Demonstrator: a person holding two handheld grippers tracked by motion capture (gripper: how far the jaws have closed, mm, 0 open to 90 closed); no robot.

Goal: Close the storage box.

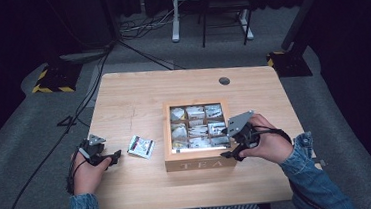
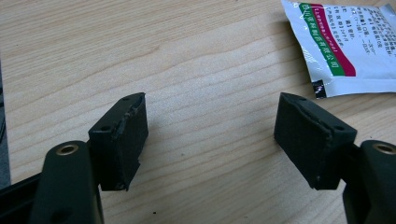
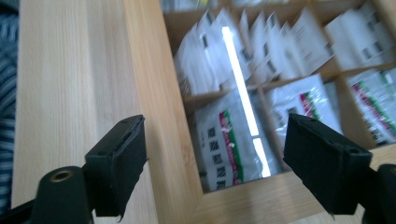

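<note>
Right hand-held gripper (image 3: pixel 215 163): jaws spread, nothing pinched; poised over the near corner of the tea box (image 3: pixel 154 116), one jaw outside the wall, the other above the compartments.
Left hand-held gripper (image 2: pixel 210 135): jaws spread and empty, low over bare worktop (image 2: pixel 187 56), just short of the loose sachet (image 2: pixel 348 44).
Sachet in corner compartment (image 3: pixel 229 140): lying flat between the right jaws' line of reach; glossy foil with red and green stripe, glare across its face.
Loose sachet: flat on the worktop left of the box, well apart from the right gripper.
Likely handling: light, thin, limp; film probably slick, so prone to sliding out of a shallow pinch; contents crushable under a hard squeeze.
Suggested hold: a free edge or corner, pads well onto the sealed margin; for a flat-lying sachet, one edge tipped up first.
Upright sachets (image 3: pixel 261 42): packed on edge, top edges exposed, easier to nip.
Risk: neighbouring sachets dragged out together.
</note>
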